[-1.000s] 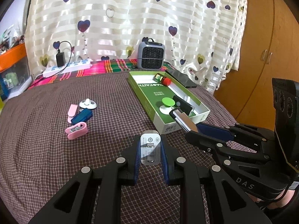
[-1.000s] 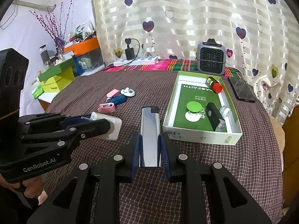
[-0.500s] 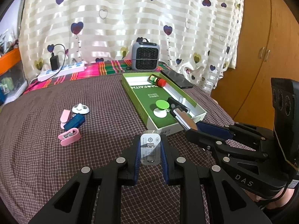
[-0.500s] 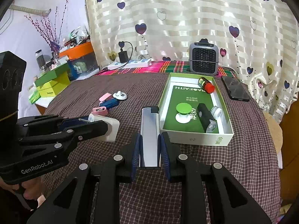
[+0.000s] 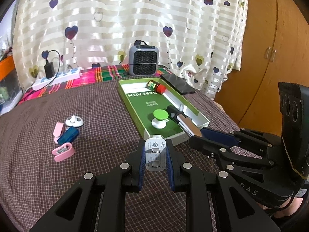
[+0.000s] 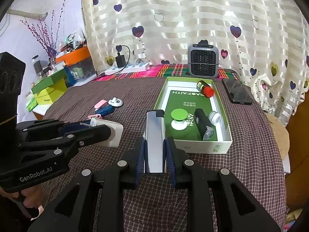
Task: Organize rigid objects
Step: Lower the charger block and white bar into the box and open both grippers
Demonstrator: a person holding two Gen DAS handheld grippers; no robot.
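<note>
Since a second ago we have carried both grippers closer to the green box (image 6: 222, 147), which now looms larger. Our left gripper (image 5: 155, 153) pinches the white charger (image 5: 155, 151), just short of the box's near corner. Our right gripper (image 6: 154, 155) clamps the silver lighter (image 6: 155, 135), its long axis pointing ahead, the box just to its right.
</note>
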